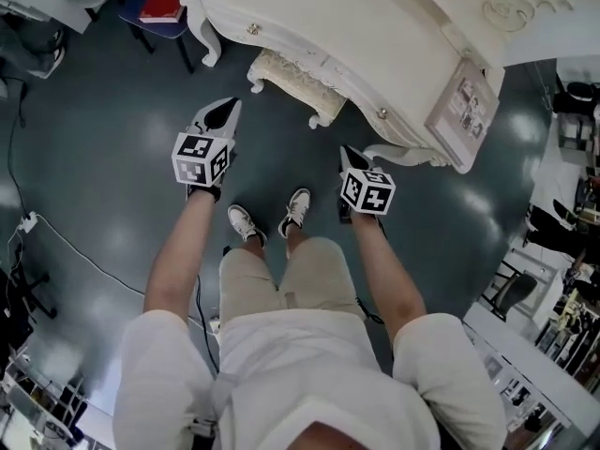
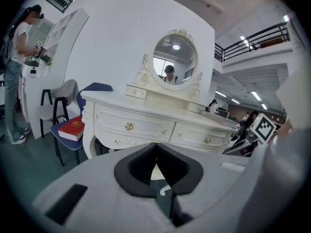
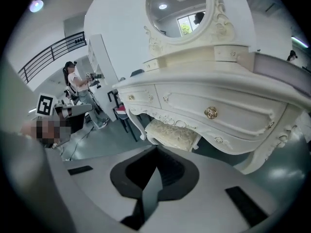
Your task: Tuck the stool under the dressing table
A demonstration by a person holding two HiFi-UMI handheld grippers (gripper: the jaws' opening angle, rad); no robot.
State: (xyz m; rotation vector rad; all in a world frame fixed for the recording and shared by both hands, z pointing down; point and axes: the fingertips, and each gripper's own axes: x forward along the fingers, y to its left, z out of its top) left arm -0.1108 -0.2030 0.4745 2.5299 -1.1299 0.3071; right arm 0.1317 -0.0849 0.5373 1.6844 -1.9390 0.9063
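Glossy painted dressing table, textured cloth stool seat, smooth sheeny floor

A glossy dark grey floor shows soft patches of reflected light, and a white cable trails across it. A blue chair carrying a red book stands before a curved white wall. A railed balcony runs high up beneath ceiling strip lights.
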